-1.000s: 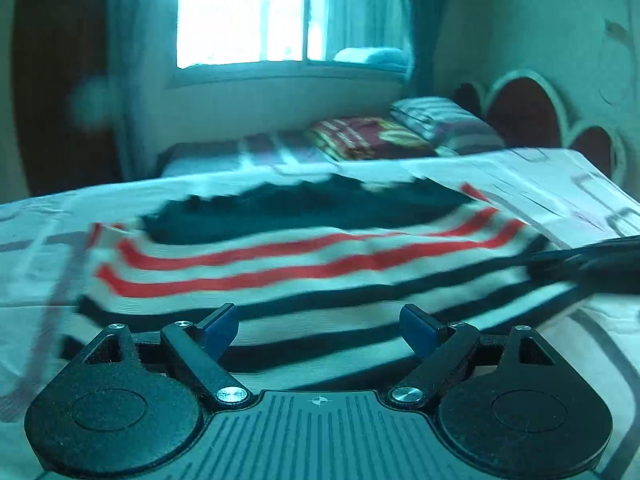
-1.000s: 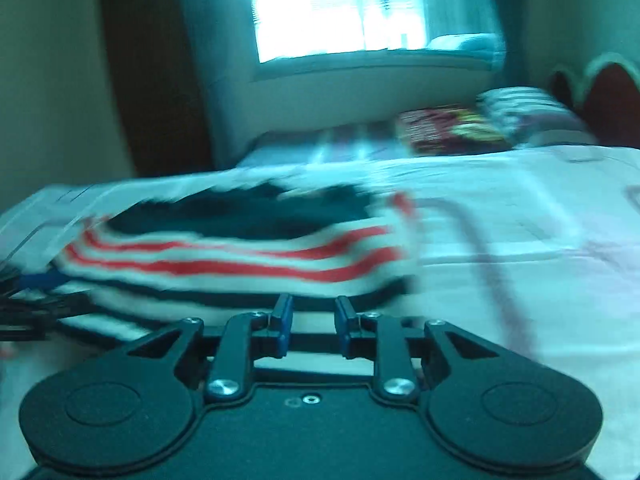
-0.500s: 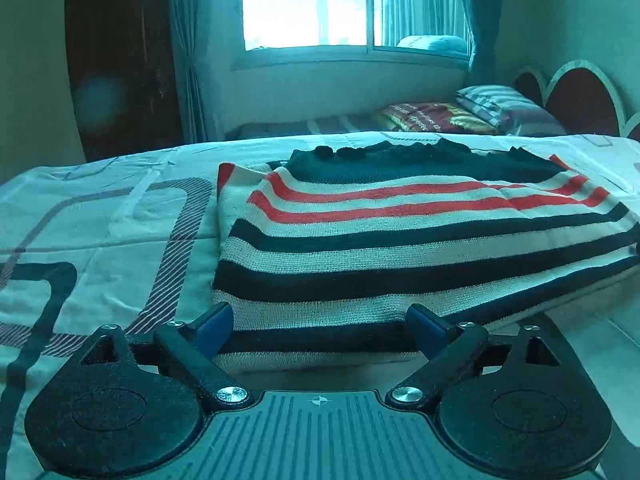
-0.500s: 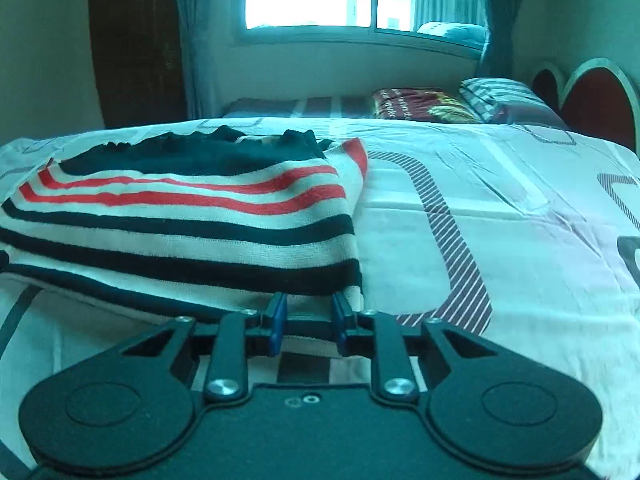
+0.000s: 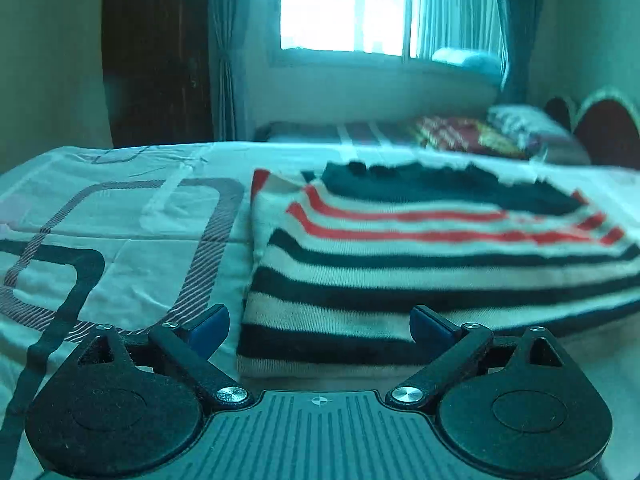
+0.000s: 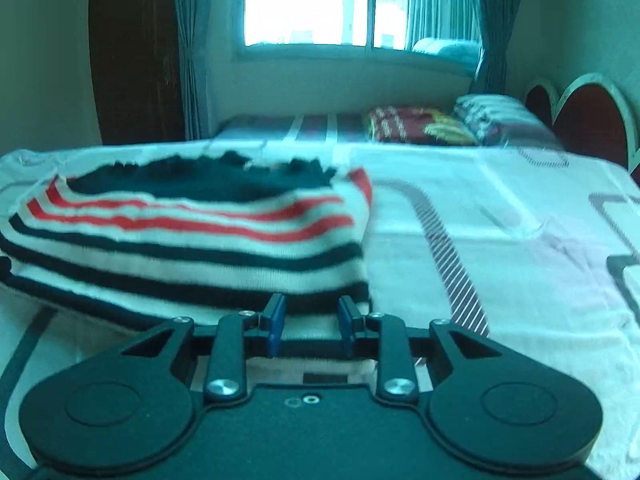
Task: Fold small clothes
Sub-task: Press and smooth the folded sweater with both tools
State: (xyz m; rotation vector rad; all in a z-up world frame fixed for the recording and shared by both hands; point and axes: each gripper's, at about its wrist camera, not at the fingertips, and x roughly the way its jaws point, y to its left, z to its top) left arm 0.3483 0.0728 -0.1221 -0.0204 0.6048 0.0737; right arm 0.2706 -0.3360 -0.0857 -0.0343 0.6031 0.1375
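A striped knit garment (image 5: 420,264), white with dark and red stripes and a dark top band, lies folded flat on the patterned bedsheet (image 5: 120,232). It also shows in the right wrist view (image 6: 192,240). My left gripper (image 5: 319,326) is wide open and empty, low at the garment's near left corner. My right gripper (image 6: 311,316) is partly open with a narrow gap, empty, just in front of the garment's near right corner.
The bedsheet (image 6: 500,248) stretches wide on both sides of the garment. Pillows (image 6: 460,124) and a curved headboard (image 6: 580,120) stand at the back right. A bright window (image 5: 344,4) with curtains and a dark wardrobe (image 5: 156,52) are behind.
Both views have steadied after fast motion. The left gripper has shifted left toward the garment's left corner. The right gripper has drawn slightly closer to the garment's near right edge, its gap a little wider.
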